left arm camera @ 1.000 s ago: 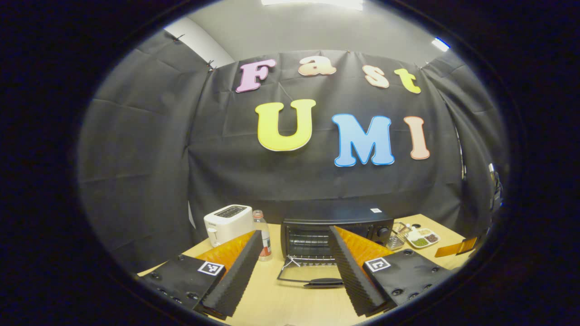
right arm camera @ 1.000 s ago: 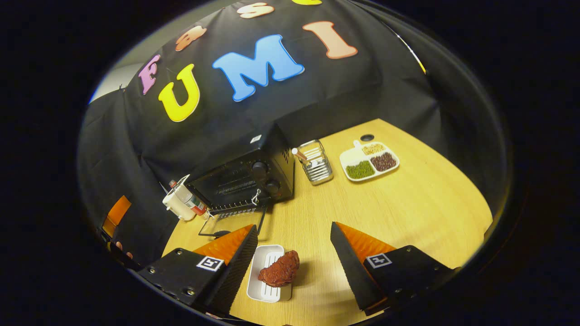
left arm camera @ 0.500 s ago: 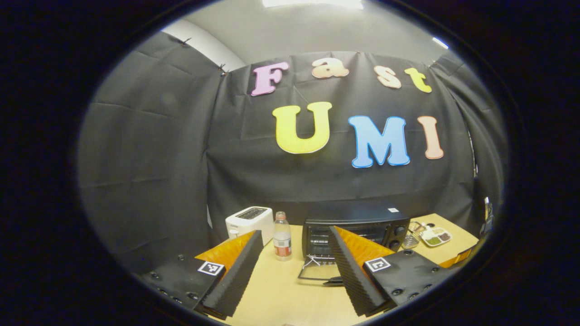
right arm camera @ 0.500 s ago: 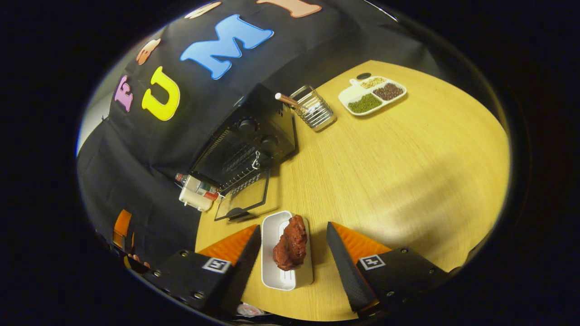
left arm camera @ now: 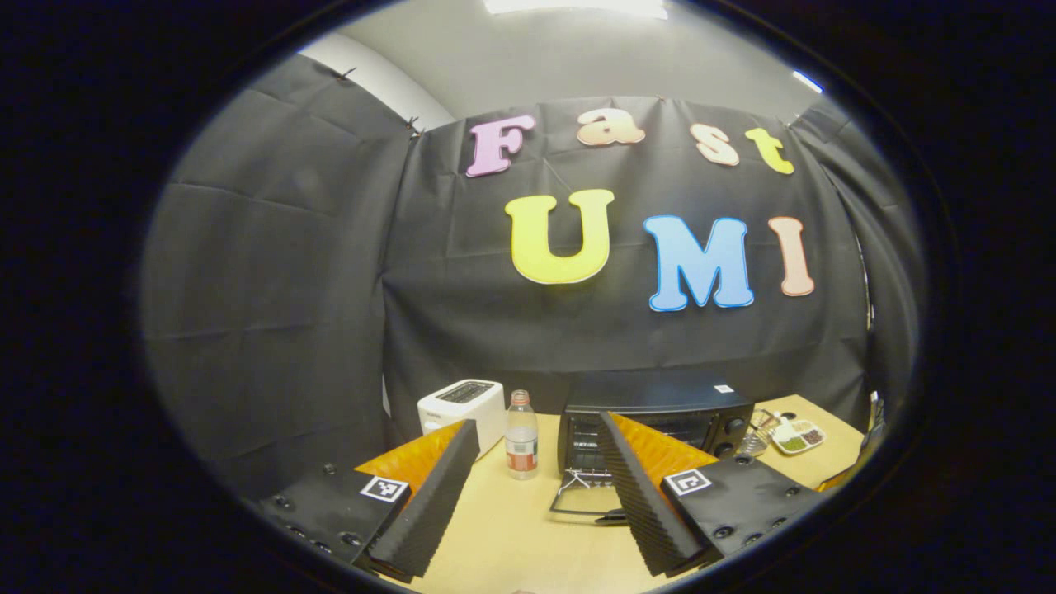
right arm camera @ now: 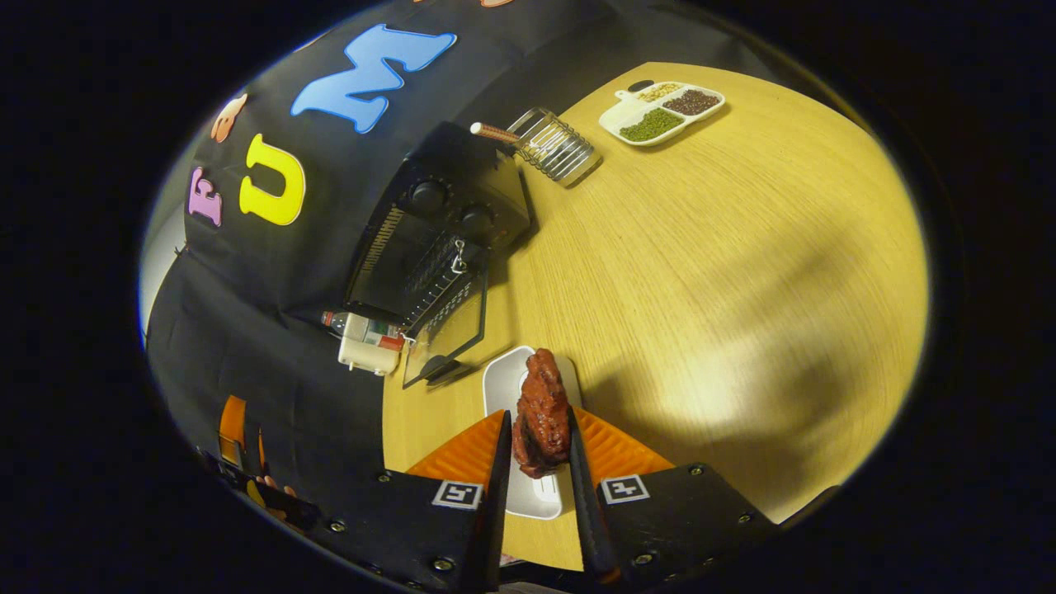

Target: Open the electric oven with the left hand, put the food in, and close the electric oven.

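Right tool (right arm camera: 536, 462) is closing on the meat (right arm camera: 540, 412): both fingers are sitting against its sides, and the meat is lying between them on the white tray (right arm camera: 505, 381). Tray is lying on the table (right arm camera: 701, 272), just in front of the oven door (right arm camera: 445, 330), apart from it.

Oven (right arm camera: 441, 223) is standing at the table's back edge against the cloth wall, door hanging fully open and lying flat toward the table's front. Wire rack (right arm camera: 551, 148) is sitting just beside the oven on its knob side; the divided plate (right arm camera: 660, 111) is lying farther along the back edge, toward the far corner. Toaster (right arm camera: 363, 355) and bottle (right arm camera: 363, 326) are standing on the oven's other side.

Left tool (left arm camera: 536, 495) is hanging open, fingers well apart, gripping nothing, held above the table in front of the oven (left arm camera: 660, 412). Open door (left arm camera: 587, 503) is showing between its fingers, not touching them. Bottle (left arm camera: 521, 436) and toaster (left arm camera: 462, 408) are standing beside the oven; divided plate (left arm camera: 796, 436) is near the table's far corner.
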Available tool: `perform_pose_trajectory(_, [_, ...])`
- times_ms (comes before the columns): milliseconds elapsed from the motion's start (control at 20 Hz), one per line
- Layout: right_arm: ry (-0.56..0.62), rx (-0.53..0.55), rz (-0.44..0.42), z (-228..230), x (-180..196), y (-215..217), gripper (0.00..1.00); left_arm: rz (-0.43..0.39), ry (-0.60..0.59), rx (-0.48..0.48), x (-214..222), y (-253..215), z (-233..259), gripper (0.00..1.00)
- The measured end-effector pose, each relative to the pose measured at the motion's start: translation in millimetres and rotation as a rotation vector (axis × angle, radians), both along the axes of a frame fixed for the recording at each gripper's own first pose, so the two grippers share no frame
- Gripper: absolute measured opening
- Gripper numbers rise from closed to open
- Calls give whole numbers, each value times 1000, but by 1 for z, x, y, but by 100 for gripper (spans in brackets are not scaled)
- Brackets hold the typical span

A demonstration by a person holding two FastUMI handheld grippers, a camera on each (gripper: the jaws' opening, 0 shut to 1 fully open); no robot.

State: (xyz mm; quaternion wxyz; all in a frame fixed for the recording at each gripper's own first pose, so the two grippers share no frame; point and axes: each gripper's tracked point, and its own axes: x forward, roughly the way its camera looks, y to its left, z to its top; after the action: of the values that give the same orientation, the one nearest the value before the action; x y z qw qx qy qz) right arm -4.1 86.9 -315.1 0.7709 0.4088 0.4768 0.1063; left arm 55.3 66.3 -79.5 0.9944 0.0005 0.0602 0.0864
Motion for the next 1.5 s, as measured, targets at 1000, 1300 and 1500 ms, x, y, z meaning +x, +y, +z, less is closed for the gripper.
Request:
perform_pose_trajectory(1000, [-182, 5, -77, 80, 80, 38, 9, -66, -17, -42, 39, 14, -10, 95])
perform_pose_trajectory(1300, [-205, 62, -107, 89, 123, 78, 9, -66, -14, -28, 52, 38, -14, 100])
perform_pose_trajectory(1500, [-222, 82, -109, 91, 150, 106, 9, -48, -11, -25, 57, 59, -14, 93])
